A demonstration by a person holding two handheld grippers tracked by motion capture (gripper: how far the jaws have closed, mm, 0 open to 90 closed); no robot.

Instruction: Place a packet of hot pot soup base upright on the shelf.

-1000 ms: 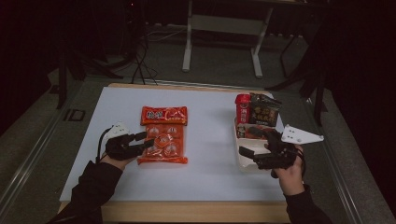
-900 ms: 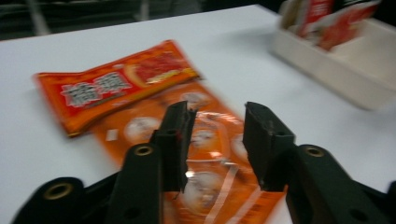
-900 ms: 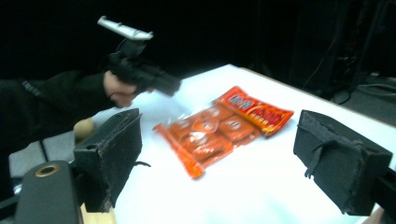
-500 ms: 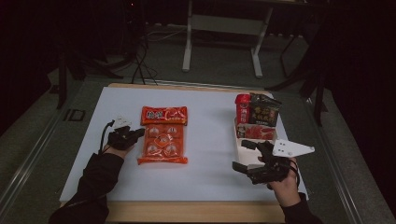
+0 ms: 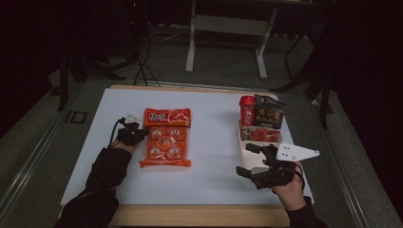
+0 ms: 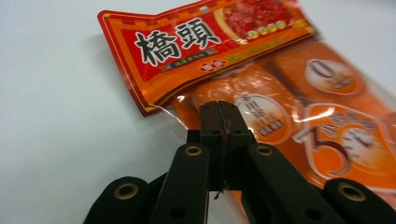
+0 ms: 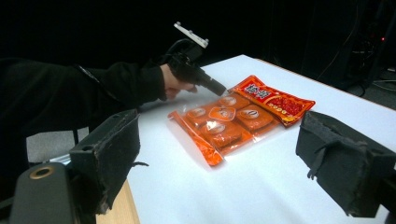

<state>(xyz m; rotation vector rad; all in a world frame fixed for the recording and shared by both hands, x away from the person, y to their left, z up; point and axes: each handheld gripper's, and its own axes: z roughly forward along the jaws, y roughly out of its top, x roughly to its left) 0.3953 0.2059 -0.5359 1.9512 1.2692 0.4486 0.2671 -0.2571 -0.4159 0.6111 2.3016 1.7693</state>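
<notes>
Orange snack packet (image 5: 165, 141) lies flat on the left half of the white worktop (image 5: 214, 156) in the high view, with the left tool (image 5: 134, 134) at its left edge and the right tool (image 5: 254, 162) well apart near the front right. Behind the right tool stands a white tray (image 5: 243, 147) holding a red packet (image 5: 259, 134), with a red cup (image 5: 246, 110) and a dark pouch (image 5: 269, 112) at its far end.

In the left gripper view the left tool (image 6: 219, 122) has its jaws fully together, pinching the clear film at the packet's (image 6: 261, 93) edge just below the red header. That bite looks thin: my guess is the film could slip out or tear once the packet is lifted, and the loose pieces inside could shift and swing the weight away from the grip.

From the right gripper view, the right tool (image 7: 217, 158) stands wide open and holds nothing, its pads (image 7: 112, 149) far apart. The packet (image 7: 238, 116) lies beyond them with the left tool (image 7: 219, 89) on its far edge. A lift from one side alone may drag the packet across the worktop (image 7: 261, 186).
</notes>
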